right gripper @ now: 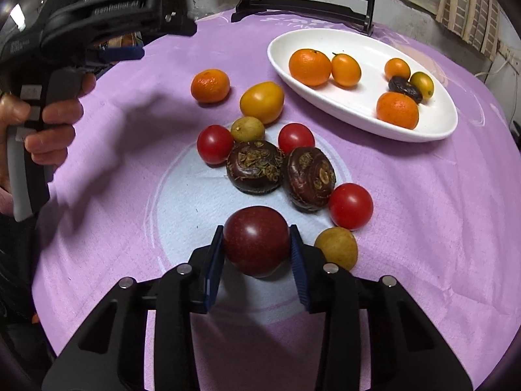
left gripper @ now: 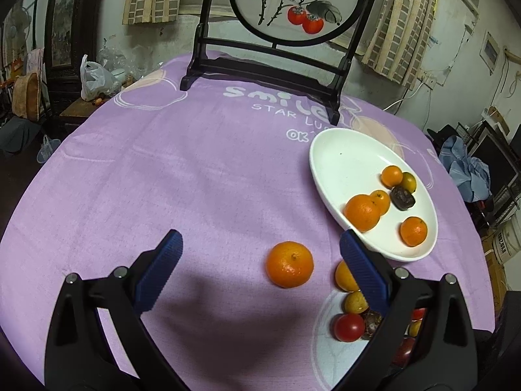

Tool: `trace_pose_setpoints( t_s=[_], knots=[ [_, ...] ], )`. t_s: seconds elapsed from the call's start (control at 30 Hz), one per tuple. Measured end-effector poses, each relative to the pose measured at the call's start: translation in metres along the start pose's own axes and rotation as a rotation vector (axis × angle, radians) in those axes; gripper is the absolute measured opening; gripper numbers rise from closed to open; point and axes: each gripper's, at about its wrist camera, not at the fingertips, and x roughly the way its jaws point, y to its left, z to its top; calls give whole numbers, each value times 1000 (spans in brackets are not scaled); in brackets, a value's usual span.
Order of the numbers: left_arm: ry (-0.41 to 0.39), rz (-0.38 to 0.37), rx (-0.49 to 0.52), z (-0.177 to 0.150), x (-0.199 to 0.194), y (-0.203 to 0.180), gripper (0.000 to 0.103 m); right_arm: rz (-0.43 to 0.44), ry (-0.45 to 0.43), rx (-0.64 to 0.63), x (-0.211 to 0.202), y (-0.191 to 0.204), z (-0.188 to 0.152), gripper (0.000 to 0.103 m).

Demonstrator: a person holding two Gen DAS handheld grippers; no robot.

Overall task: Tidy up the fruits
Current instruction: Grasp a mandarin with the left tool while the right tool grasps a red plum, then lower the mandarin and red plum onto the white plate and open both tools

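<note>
My right gripper is shut on a dark red round fruit that rests on the cloth, one blue pad against each side. Beyond it lie two dark water chestnuts, red cherry tomatoes, a yellow tomato and a mandarin. The white oval plate at the back right holds several small oranges and a dark date. My left gripper is open low over the cloth, with the mandarin lying between its fingers, nearer the right one, untouched. The plate lies to the right of the left gripper.
A purple printed cloth covers the round table. A black wooden stand with a round painted screen stands at the far edge behind the plate. A hand grips the left tool's handle at the left. Clutter surrounds the table.
</note>
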Motion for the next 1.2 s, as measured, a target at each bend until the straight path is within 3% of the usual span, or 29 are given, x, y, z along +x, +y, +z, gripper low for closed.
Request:
trace_pose_setpoints(
  t_s=[0.1, 0.27, 0.5, 0.77, 1.0, 1.2],
  knots=[
    [20, 19, 14, -1, 5, -1, 99, 42, -41, 31, -9, -6, 3, 38],
    [72, 54, 132, -11, 21, -12, 97, 109, -118, 153, -25, -29, 9, 38],
    [117, 46, 256, -25, 39, -30, 73, 104, -87, 188, -19, -34, 8, 38],
    [135, 33, 281, -31, 50, -35, 66, 98, -97, 172, -24, -30, 7, 38],
    [158, 20, 313, -35, 59, -41, 45, 103, -106, 164, -26, -29, 6, 38],
    [158, 3, 276, -31, 55, -36, 44, 122, -129, 176, -30, -34, 7, 38]
  ],
)
